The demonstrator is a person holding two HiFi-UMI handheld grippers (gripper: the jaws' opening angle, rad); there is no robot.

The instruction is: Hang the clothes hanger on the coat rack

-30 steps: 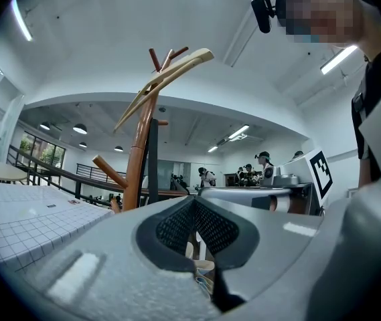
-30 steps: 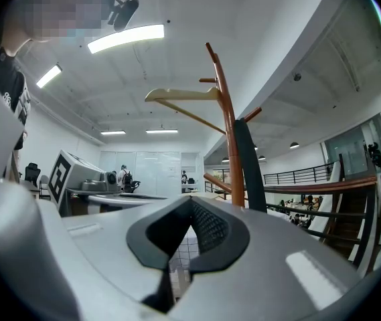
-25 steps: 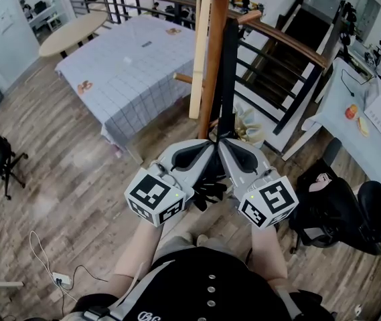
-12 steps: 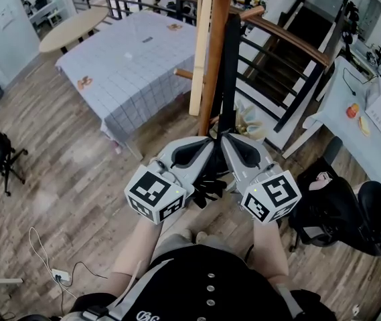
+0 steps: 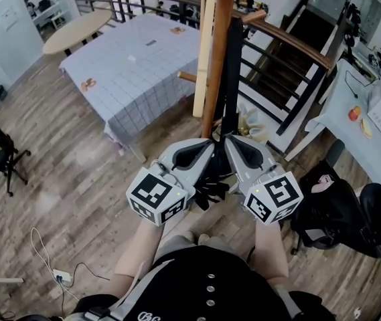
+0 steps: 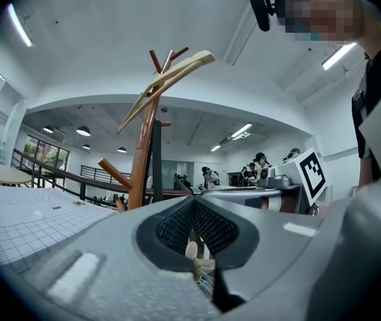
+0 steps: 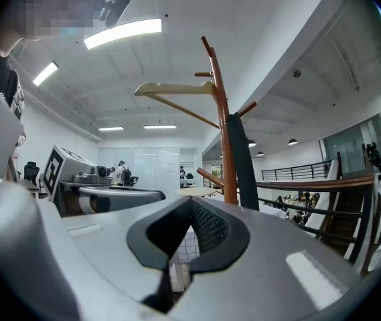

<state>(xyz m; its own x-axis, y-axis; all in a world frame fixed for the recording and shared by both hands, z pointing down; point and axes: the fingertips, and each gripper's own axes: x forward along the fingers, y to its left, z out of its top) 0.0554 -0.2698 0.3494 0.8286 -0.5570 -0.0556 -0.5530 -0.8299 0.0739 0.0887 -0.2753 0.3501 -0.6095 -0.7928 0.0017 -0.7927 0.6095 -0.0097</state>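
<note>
A pale wooden clothes hanger (image 5: 203,45) hangs high on the brown coat rack (image 5: 215,59). It is seen from below in the left gripper view (image 6: 170,79) and the right gripper view (image 7: 170,89). A dark strap (image 5: 230,72) hangs down beside the pole. My left gripper (image 5: 207,143) and right gripper (image 5: 227,141) are held side by side, level, with their tips close to the rack's pole. Both are shut with nothing between the jaws, as their own views show for the left gripper (image 6: 191,202) and the right gripper (image 7: 190,202).
A table with a checked cloth (image 5: 130,65) stands left of the rack, with a round table (image 5: 76,29) behind it. A stair railing (image 5: 290,42) runs behind the rack to the right. A black office chair (image 5: 331,206) and a white desk (image 5: 351,119) are at the right.
</note>
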